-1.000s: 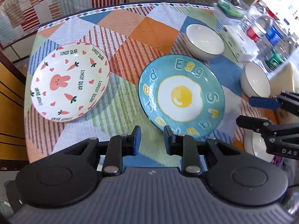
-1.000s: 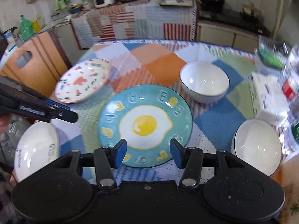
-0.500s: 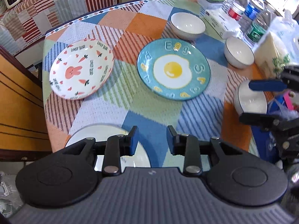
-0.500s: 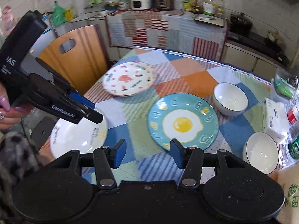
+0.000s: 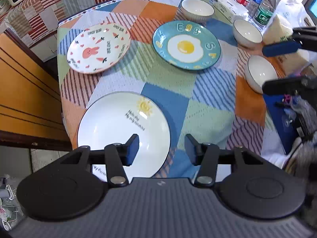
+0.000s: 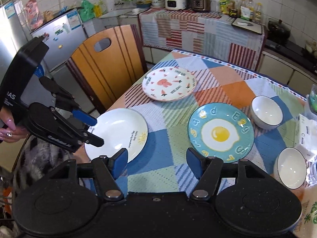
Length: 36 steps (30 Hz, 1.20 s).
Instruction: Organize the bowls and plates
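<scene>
Plates and bowls lie spread over the patchwork table [image 5: 174, 83], none stacked yet. At the left, nearest the person, sits the white sun plate [image 5: 122, 132], close to the table's near edge; the left claw [image 5: 161, 148] hangs right over it, one blue pad above the plate's well and the other past its right rim. Its jaws have just been opening and nothing is between them. Farther back on the left is the rabbit plate [image 5: 99, 48], and to its right the blue egg plate [image 5: 186, 44]. Three white bowls run down the right side: one at the back [image 5: 197, 9], a middle one [image 5: 247, 32] and a near one [image 5: 260, 75]. The right claw [image 6: 156, 161] hovers above the cloth between the sun plate [image 6: 116, 130] and the egg plate [image 6: 221, 131], jaws likewise just opening, empty. The sun plate is round, so no long axis matters; the left hand is plainly the nearer one, needing only to drop onto the rim, I judge.
</scene>
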Tool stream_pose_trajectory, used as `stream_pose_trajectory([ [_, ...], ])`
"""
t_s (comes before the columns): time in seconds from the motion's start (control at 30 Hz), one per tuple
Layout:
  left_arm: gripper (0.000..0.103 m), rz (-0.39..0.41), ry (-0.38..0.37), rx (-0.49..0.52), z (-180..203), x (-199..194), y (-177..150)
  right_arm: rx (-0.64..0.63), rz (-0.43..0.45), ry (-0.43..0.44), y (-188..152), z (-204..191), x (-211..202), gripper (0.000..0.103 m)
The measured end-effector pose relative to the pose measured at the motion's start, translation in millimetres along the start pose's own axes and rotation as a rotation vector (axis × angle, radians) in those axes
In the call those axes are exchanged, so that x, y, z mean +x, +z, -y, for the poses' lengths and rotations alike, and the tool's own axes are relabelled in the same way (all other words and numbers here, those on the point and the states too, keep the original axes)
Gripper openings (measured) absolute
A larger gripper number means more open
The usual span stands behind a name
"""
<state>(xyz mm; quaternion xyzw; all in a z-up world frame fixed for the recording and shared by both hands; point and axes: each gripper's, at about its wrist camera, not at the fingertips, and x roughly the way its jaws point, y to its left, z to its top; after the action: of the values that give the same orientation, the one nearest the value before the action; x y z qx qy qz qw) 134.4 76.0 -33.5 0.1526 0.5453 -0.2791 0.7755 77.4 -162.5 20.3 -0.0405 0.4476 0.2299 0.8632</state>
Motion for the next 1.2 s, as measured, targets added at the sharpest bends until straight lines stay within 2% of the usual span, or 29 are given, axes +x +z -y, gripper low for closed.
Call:
stream_pose_trajectory([
  [0.23,0.071,0.027,0.005,-0.028,-35,-8,-27,-0.035,-0.03,0.077,1,-12,16,0.076],
  [0.33,0.079,0.043,0.021,0.017,-47,-4,-36,-0.055,-0.061,0.085,1,-19,37,0.083],
  [0.4,0.083,0.042,0.029,0.03,-56,2,-39,-0.063,-0.084,0.075,-1,-22,55,0.083],
  [0.53,0.084,0.005,0.025,-0.005,-76,22,-40,-0.075,-0.095,0.089,-7,-24,90,0.083],
  [0.67,0.084,-0.028,0.03,-0.035,-96,46,-43,-0.085,-0.038,0.154,-14,-25,115,0.083],
  [0.73,0.084,-0.041,0.036,-0.056,-105,59,-43,-0.081,-0.01,0.161,-16,-28,124,0.083],
  [0.87,0.084,-0.08,0.022,-0.106,-124,87,-42,-0.143,0.002,0.193,-17,-36,147,0.083],
  [0.93,0.084,-0.099,0.01,-0.117,-130,99,-42,-0.164,-0.022,0.213,-17,-36,163,0.083],
  [1.03,0.083,-0.107,0.001,-0.118,-134,112,-45,-0.11,-0.082,0.235,-16,-29,187,0.082],
  [1.17,0.077,-0.109,-0.024,-0.155,-142,117,-47,-0.035,-0.105,0.265,-17,-18,204,0.081],
  [1.2,0.071,-0.102,-0.023,-0.148,-143,116,-48,-0.017,-0.111,0.272,-17,-16,207,0.08],
])
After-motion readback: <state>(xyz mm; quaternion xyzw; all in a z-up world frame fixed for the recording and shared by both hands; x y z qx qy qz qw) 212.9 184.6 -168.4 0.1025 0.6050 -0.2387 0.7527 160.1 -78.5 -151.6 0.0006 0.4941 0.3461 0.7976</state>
